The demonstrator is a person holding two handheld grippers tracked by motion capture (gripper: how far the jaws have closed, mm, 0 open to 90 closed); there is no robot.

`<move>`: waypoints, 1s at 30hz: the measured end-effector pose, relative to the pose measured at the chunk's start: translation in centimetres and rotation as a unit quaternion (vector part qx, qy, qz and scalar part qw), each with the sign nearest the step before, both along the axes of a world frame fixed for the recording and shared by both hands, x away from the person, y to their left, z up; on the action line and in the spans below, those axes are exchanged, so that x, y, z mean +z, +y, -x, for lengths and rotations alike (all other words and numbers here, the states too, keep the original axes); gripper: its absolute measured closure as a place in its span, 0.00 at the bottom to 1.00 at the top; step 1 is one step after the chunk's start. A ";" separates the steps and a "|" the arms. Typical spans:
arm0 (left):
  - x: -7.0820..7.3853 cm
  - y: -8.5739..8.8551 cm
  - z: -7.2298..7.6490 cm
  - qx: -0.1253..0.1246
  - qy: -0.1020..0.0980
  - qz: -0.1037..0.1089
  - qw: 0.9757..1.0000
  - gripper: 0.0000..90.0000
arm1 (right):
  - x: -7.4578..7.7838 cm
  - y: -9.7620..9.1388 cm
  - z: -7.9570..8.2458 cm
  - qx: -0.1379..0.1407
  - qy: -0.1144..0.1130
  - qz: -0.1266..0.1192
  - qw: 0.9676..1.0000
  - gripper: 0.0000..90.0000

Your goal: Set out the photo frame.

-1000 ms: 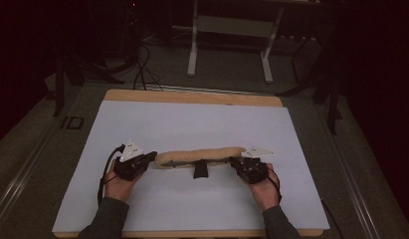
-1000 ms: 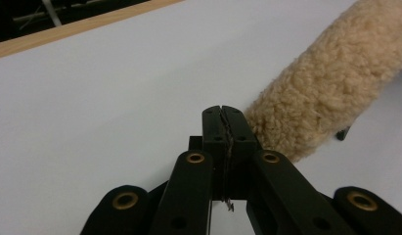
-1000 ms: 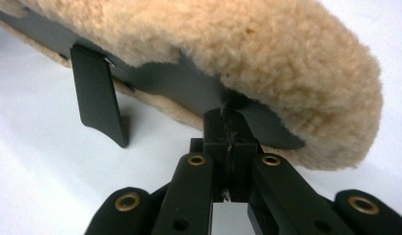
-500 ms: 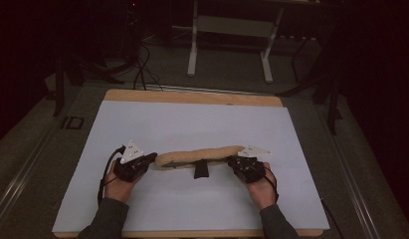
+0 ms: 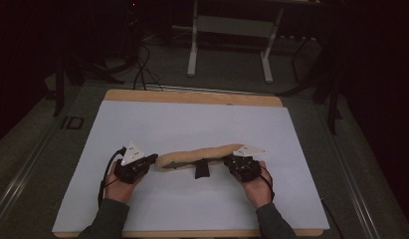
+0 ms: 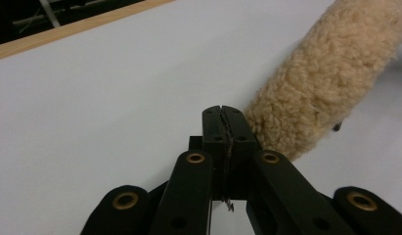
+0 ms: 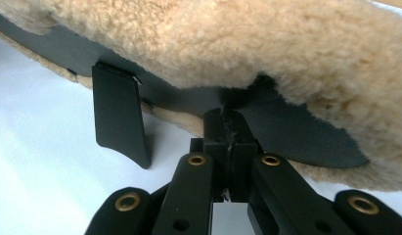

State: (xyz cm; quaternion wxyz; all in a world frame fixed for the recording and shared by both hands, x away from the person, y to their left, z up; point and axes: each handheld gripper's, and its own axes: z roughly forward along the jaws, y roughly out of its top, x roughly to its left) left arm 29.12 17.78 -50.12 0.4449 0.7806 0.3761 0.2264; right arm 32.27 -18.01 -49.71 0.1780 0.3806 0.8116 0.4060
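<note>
Between both grippers, fleece roll [image 5: 202,155]

tan fleece cover [image 5: 202,154], black strap [image 5: 202,170], white table [image 5: 192,124].

In the high view the fleece roll [image 5: 202,155] is too small to show what it is made up of, and its right end passes under the grey plate of the right hand-held gripper [image 5: 240,165], so where fleece meets jaws there cannot be told. The black tab [image 5: 201,170] hanging below it is too small to read. In the left gripper view the roll [image 6: 325,73] is cut off by the top and right edges. In the right gripper view the fleece [image 7: 237,44] runs past the top and both sides, and its dark lining [image 7: 296,132] lies in shadow. The person's forearms are cut off by the bottom edge in the high view, and the room beyond the tabletop [image 5: 192,119] is too dark to make out.
</note>
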 end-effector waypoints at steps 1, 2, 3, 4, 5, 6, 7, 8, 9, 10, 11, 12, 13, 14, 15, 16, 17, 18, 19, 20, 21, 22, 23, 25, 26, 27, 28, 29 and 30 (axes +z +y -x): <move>0.0 0.0 0.0 0.000 0.000 0.000 1.000 1.00 | 0.0 0.0 0.0 0.000 0.000 0.001 1.000 1.00; 0.0 -0.1 0.0 0.000 0.000 -0.001 1.000 1.00 | 0.0 0.0 0.0 -0.001 0.000 0.001 1.000 1.00; 0.0 -0.1 0.1 0.000 -0.001 -0.001 1.000 1.00 | 0.0 0.0 0.0 -0.001 0.000 0.001 1.000 1.00; 0.0 -0.1 0.1 -0.001 -0.001 -0.001 1.000 1.00 | 0.0 0.0 0.0 -0.001 0.000 0.000 1.000 1.00; 0.0 -0.1 0.1 -0.001 -0.002 -0.001 1.000 1.00 | 0.0 0.0 0.0 -0.001 0.000 -0.001 1.000 1.00; 0.0 -0.2 0.1 -0.002 -0.002 -0.002 1.000 1.00 | 0.0 0.0 0.0 -0.001 0.000 -0.002 1.000 1.00; 0.0 -0.2 0.2 -0.002 -0.003 -0.002 1.000 1.00 | 0.1 0.1 0.0 0.000 0.000 -0.002 1.000 1.00; 0.0 -0.2 0.2 -0.002 -0.003 -0.002 1.000 1.00 | 0.1 0.1 -0.1 0.001 0.000 -0.003 1.000 1.00; 0.0 -0.3 0.2 -0.002 -0.003 -0.002 1.000 1.00 | 0.1 0.2 -0.1 0.001 0.000 -0.003 1.000 1.00; 0.0 -0.3 0.2 -0.004 -0.003 -0.003 1.000 1.00 | 0.1 0.2 -0.1 0.001 0.000 -0.005 1.000 1.00; 0.0 -0.3 0.2 -0.004 -0.003 -0.002 1.000 1.00 | 0.1 0.3 -0.1 0.001 0.000 -0.006 1.000 1.00; 0.1 -0.4 0.2 -0.005 -0.004 -0.003 1.000 1.00 | 0.1 0.3 -0.1 0.001 -0.001 -0.007 1.000 1.00; 0.1 -0.4 0.3 -0.005 -0.005 -0.003 1.000 1.00 | 0.0 0.4 -0.1 0.002 -0.001 -0.007 1.000 1.00; 0.1 -0.4 0.3 -0.005 -0.005 -0.003 1.000 1.00 | 0.0 0.5 -0.1 0.003 -0.002 -0.005 1.000 1.00; 0.1 -0.5 0.3 -0.006 -0.005 -0.004 1.000 1.00 | 0.0 0.6 -0.1 0.004 -0.001 -0.005 1.000 1.00; 0.1 -0.5 0.3 -0.007 -0.005 -0.005 1.000 1.00 | 0.0 0.6 -0.1 0.004 -0.001 -0.005 1.000 1.00; 0.1 -0.5 0.4 -0.007 -0.005 -0.004 1.000 1.00 | 0.1 0.7 -0.1 0.004 -0.002 -0.004 1.000 1.00; 0.1 -0.5 0.4 -0.007 -0.005 -0.004 1.000 1.00 | 0.1 0.7 -0.1 0.005 -0.003 -0.004 1.000 1.00; 0.1 -0.7 0.5 -0.009 -0.006 -0.005 1.000 1.00 | 0.1 0.7 -0.1 0.005 -0.004 -0.004 1.000 1.00; 0.1 -0.8 0.5 -0.010 -0.007 -0.004 1.000 1.00 | 0.1 0.7 -0.1 0.005 -0.005 -0.004 1.000 1.00; 0.2 -0.9 0.6 -0.012 -0.008 -0.005 1.000 1.00 | 0.1 0.7 0.0 0.004 -0.004 -0.005 1.000 1.00; 0.2 -1.0 0.7 -0.016 -0.008 -0.004 1.000 1.00 | 0.2 0.7 0.0 0.003 -0.004 -0.006 1.000 1.00; 0.2 -1.1 0.7 -0.018 -0.009 -0.004 1.000 1.00 | 0.2 0.7 0.0 0.003 -0.005 -0.005 1.000 1.00; 0.2 -1.2 0.8 -0.020 -0.009 -0.003 1.000 1.00 | 0.2 0.7 0.0 0.003 -0.006 -0.005 1.000 1.00; 0.3 -1.2 0.8 -0.022 -0.009 -0.002 1.000 1.00 | 0.3 0.7 0.0 0.002 -0.006 -0.006 1.000 1.00; 0.3 -1.2 0.9 -0.023 -0.008 -0.002 1.000 1.00 | 0.3 0.7 0.0 0.002 -0.006 -0.007 1.000 1.00; 0.3 -1.2 0.9 -0.024 -0.008 -0.002 1.000 1.00 | 0.3 0.7 0.0 0.003 -0.006 -0.007 1.000 1.00; 0.3 -1.2 0.9 -0.025 -0.008 -0.002 1.000 1.00 | 0.3 0.7 0.0 0.003 -0.006 -0.007 1.000 1.00; 0.3 -1.2 0.9 -0.025 -0.008 -0.002 1.000 1.00 | 0.3 0.8 0.0 0.003 -0.005 -0.008 1.000 1.00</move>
